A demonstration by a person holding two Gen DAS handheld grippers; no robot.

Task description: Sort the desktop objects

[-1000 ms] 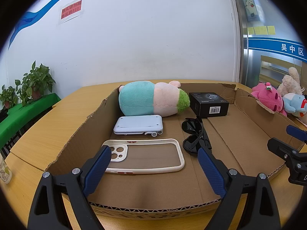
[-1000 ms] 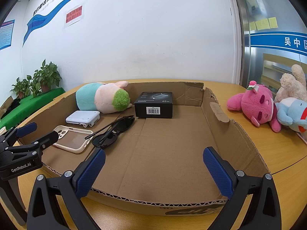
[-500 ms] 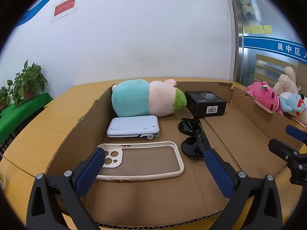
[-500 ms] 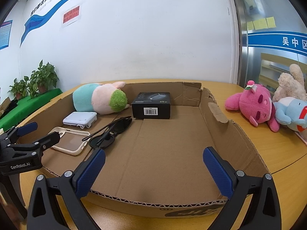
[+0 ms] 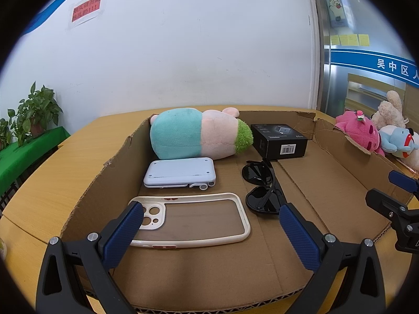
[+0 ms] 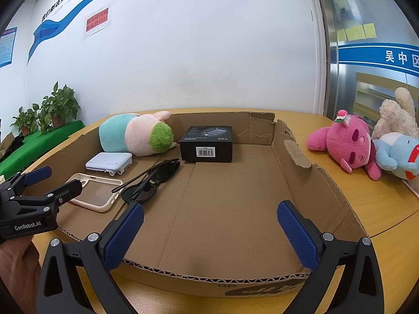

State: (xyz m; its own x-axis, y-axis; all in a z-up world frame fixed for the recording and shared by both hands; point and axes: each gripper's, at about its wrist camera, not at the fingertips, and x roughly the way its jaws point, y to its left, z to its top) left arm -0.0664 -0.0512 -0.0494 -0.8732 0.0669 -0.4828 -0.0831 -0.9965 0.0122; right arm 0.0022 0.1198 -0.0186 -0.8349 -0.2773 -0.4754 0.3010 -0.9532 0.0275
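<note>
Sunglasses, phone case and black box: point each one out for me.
sunglasses [image 5: 262, 201], left wrist view, near lens.
phone case [image 5: 242, 219], left wrist view, right rim.
black box [image 6: 207, 137], right wrist view, top face.

White wall [image 6: 209, 52], wooden table [image 6: 366, 196], potted plants [image 6: 52, 110] on green cloth.

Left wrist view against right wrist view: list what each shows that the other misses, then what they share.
Only the left wrist view shows the phone case's camera cutouts plainly. Only the right wrist view shows a bare hand under the left gripper and the cardboard tray's printed front wall. Both show the sunglasses, black box, plush roll and both open grippers.
</note>
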